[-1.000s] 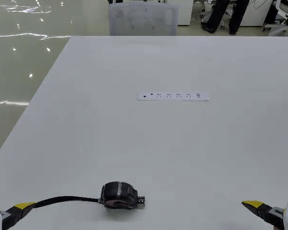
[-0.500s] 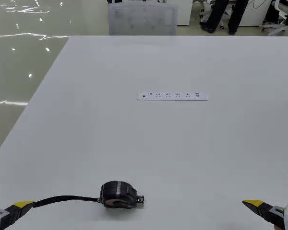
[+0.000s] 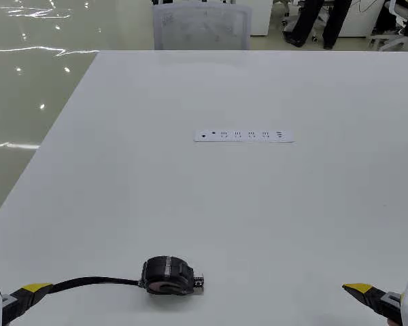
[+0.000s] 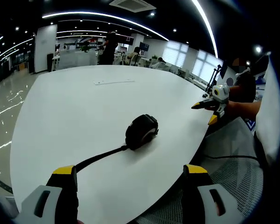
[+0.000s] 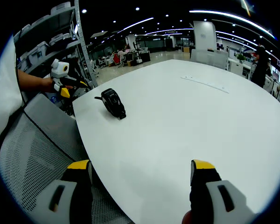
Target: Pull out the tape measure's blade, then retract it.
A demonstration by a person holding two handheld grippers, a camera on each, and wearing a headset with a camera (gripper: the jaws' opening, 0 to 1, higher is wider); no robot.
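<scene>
A black tape measure [image 3: 168,276] lies near the front edge of the white table [image 3: 245,197], its black wrist strap [image 3: 95,280] trailing left. The blade is inside the case. In the left gripper view the tape measure [image 4: 142,131] sits ahead of my left gripper [image 4: 129,175], which is open and holds nothing. My right gripper [image 5: 140,169] is open too, with the tape measure [image 5: 113,103] far off to its left. In the head view the left gripper's yellow tip [image 3: 28,291] shows at the bottom left and the right gripper's tip [image 3: 362,291] at the bottom right.
A white power strip [image 3: 243,136] lies flat at the table's middle. A grey chair [image 3: 201,26] stands at the far edge, with people's legs [image 3: 323,20] beyond. A mesh chair seat [image 5: 32,154] is below the near edge.
The head view has drifted slightly. The tape measure and both grippers stay about where they were.
</scene>
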